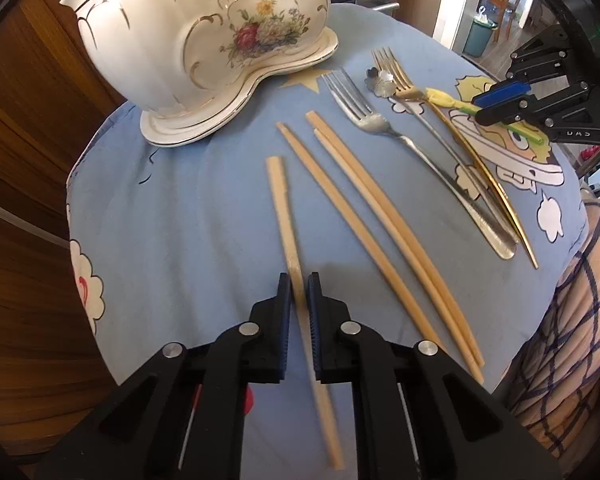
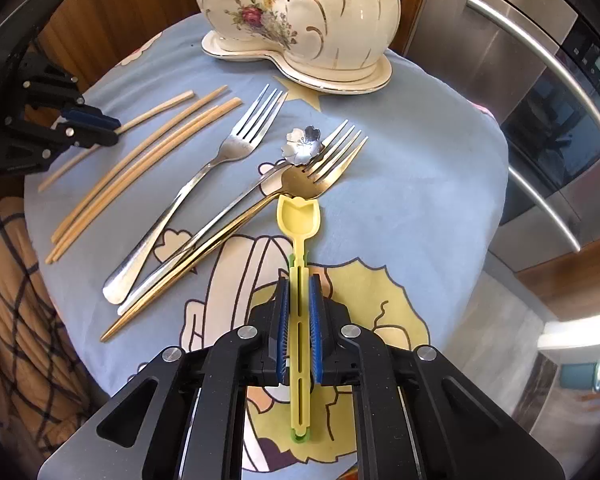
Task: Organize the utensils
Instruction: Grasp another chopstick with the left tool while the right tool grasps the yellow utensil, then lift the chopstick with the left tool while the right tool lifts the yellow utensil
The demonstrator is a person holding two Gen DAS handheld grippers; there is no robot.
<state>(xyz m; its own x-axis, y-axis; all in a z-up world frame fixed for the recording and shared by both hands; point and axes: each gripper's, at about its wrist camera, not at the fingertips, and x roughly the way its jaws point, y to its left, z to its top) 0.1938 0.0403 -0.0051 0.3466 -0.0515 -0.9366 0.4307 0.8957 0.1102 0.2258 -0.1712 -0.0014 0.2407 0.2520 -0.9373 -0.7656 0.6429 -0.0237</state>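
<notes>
On the blue cartoon cloth lie wooden chopsticks, forks and spoons. My left gripper is shut on one pale chopstick near its middle; it shows again at the left of the right wrist view as the left gripper. Three more chopsticks lie just right of it. My right gripper is shut on the handle of a yellow plastic tulip spoon, whose bowl points toward the gold fork. A silver fork and a flower-head spoon lie between.
A white floral ceramic holder on its scalloped base stands at the far side of the cloth. Wooden cabinets are on the left, a steel oven on the right. A person's checked garment borders the near edge.
</notes>
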